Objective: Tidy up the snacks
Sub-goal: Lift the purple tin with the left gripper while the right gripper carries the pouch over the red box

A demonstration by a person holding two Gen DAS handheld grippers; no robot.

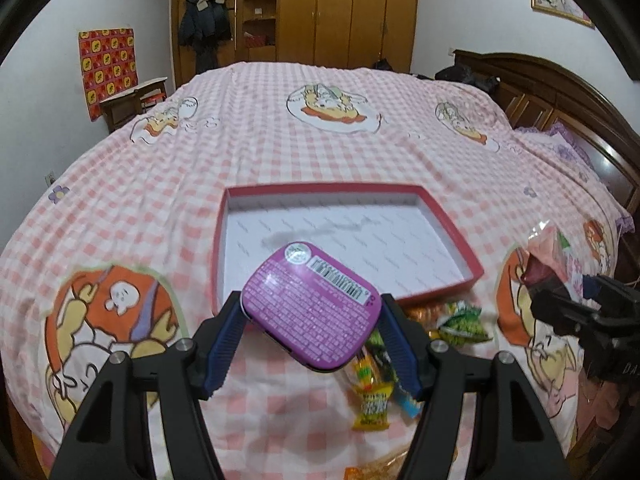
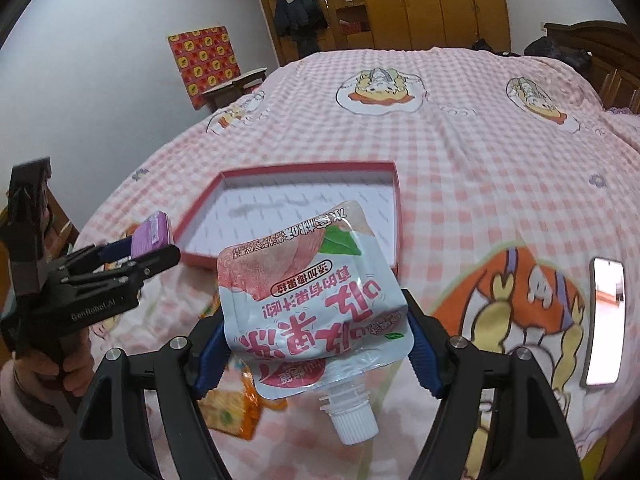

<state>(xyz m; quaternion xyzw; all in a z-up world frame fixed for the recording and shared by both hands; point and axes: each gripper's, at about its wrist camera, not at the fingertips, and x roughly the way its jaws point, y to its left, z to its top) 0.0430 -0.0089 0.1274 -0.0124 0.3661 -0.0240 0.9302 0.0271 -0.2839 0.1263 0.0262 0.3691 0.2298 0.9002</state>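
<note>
L fingers (image 1: 312,320) grip purple tin (image 1: 312,304); R fingers (image 2: 316,336) grip jelly pouch (image 2: 312,304).

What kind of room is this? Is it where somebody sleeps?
Yes, most likely a bedroom. There is a big bed with a pink checked cartoon cover, a dark wooden headboard, and a wooden wardrobe with coats hanging beside it.
</note>
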